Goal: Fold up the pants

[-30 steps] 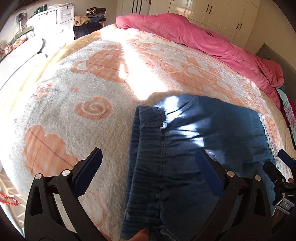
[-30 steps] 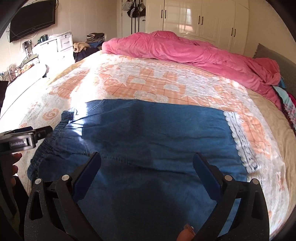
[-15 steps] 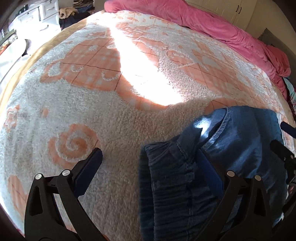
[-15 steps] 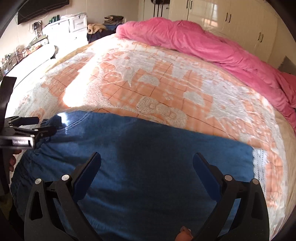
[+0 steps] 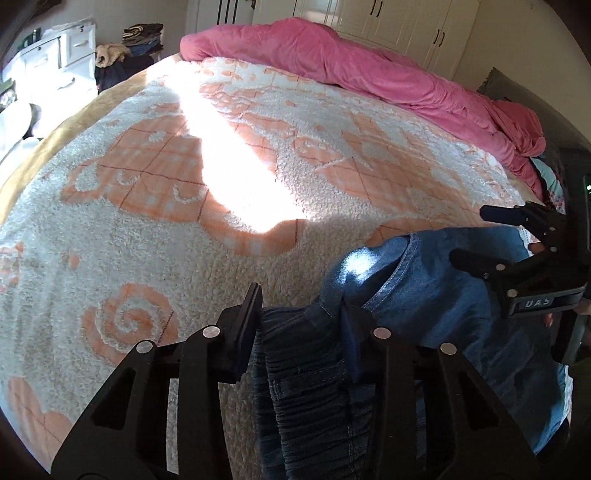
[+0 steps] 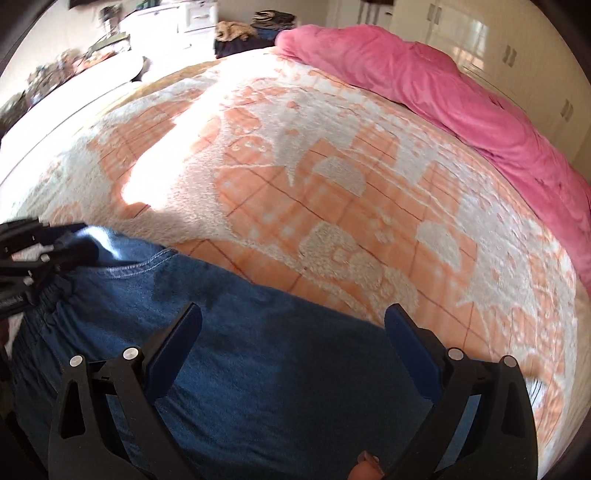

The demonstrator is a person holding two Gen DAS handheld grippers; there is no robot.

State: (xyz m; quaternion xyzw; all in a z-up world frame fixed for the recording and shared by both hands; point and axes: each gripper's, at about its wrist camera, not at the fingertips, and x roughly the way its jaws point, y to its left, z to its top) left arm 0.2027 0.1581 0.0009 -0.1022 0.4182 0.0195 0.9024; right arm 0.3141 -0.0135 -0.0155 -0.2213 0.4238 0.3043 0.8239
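Observation:
Blue denim pants (image 6: 277, 369) lie flat on the bed, with their gathered elastic waistband (image 5: 303, 369) towards my left hand. My left gripper (image 5: 299, 315) has its jaws closing on that waistband: bunched denim fills the gap and touches both pads. The corner of the pants (image 5: 369, 266) humps up just beyond it. In the right wrist view the left gripper (image 6: 79, 240) shows at the left edge, on the waist end. My right gripper (image 6: 293, 314) hovers wide open over the middle of the denim with nothing pinched. It also shows in the left wrist view as the right gripper (image 5: 469, 234).
The bed carries a fluffy orange-and-white blanket (image 5: 147, 184) with a bright sun patch. A pink duvet (image 5: 369, 66) is heaped along its far side. White drawers (image 5: 55, 62) and a clothes pile (image 5: 140, 33) stand beyond the bed, with wardrobe doors (image 5: 406, 22) behind.
The left jaws went from wide open to closed around the waistband, which has bunched up. The right gripper slid across the pants and rolled, staying open.

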